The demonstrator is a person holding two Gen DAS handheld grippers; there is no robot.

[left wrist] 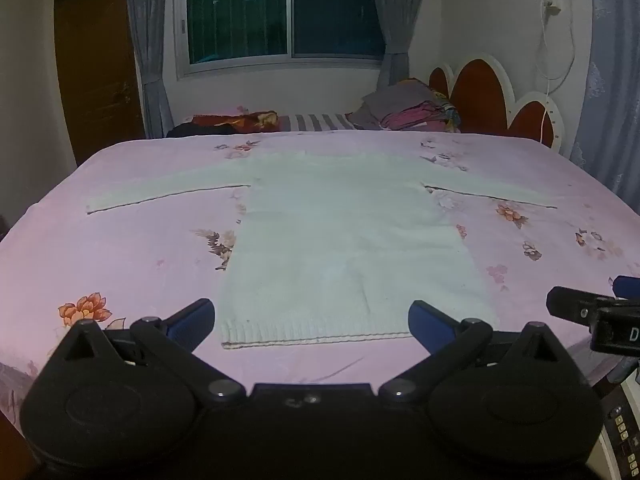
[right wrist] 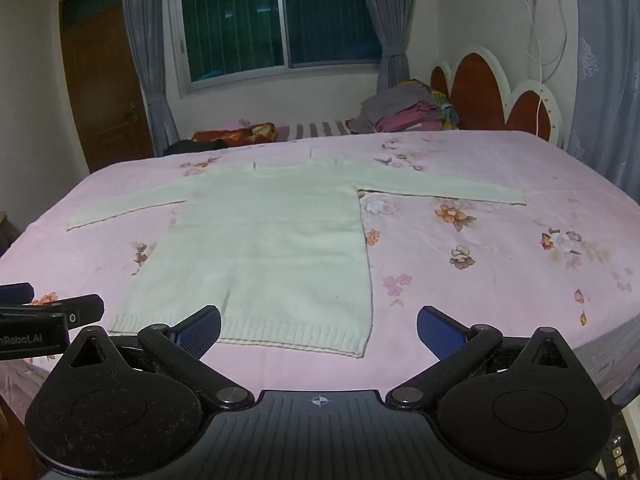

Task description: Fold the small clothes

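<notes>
A white knitted long-sleeved sweater (left wrist: 340,240) (right wrist: 264,248) lies flat on the pink flowered bedsheet (left wrist: 120,248) (right wrist: 480,280), both sleeves spread sideways and its ribbed hem nearest me. My left gripper (left wrist: 312,320) hangs open just short of the hem, nothing between its blue pads. My right gripper (right wrist: 318,330) is open too, above the hem's right corner, and holds nothing. Each gripper shows at the edge of the other's view: the right gripper (left wrist: 592,312) and the left gripper (right wrist: 48,312).
A stack of folded clothes (left wrist: 412,110) (right wrist: 404,112) sits at the far side by the red and white headboard (left wrist: 500,96) (right wrist: 496,92). Dark and red fabric (left wrist: 224,122) lies at the far left. Behind are a window, curtains and a brown door (right wrist: 100,88).
</notes>
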